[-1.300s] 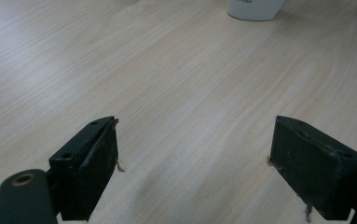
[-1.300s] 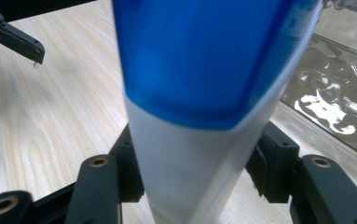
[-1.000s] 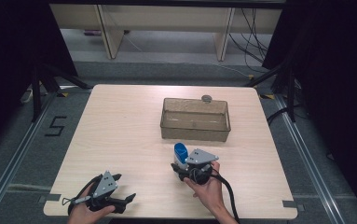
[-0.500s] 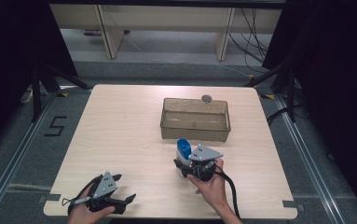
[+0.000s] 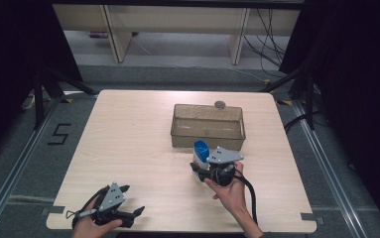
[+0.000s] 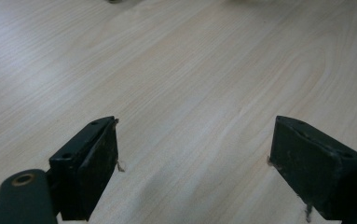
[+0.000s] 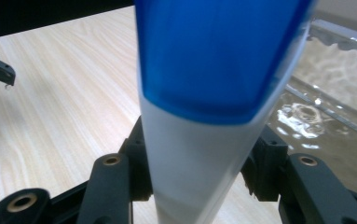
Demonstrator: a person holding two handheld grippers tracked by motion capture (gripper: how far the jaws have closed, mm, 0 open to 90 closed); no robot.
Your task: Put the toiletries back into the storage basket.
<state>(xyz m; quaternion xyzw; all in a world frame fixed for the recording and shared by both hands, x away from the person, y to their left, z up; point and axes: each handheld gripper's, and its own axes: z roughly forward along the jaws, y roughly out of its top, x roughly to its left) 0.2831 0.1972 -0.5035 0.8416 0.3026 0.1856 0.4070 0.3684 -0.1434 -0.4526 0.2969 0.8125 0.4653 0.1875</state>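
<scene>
A white tube with a blue cap [image 5: 200,151] stands upright between the jaws of my right gripper [image 5: 201,166], which is shut on it just in front of the clear bin [image 5: 207,134]. In the right gripper view the tube with a blue cap [image 7: 213,93] rises from the jaws, and the bin's wall [image 7: 334,116] lies close on the right. My left gripper [image 5: 128,201] rests at the table's near left edge, open, with bare wood between its pads [image 6: 97,163].
A small round grey object [image 5: 220,104] sits on the table behind the bin. The wooden table [image 5: 128,139] stands on a grey floor with a "5" mark [image 5: 58,134] to the left. Cables trail at the right.
My right gripper has carried the tube forward and slightly right, closer to the bin's front wall. The left gripper has stayed in place.
</scene>
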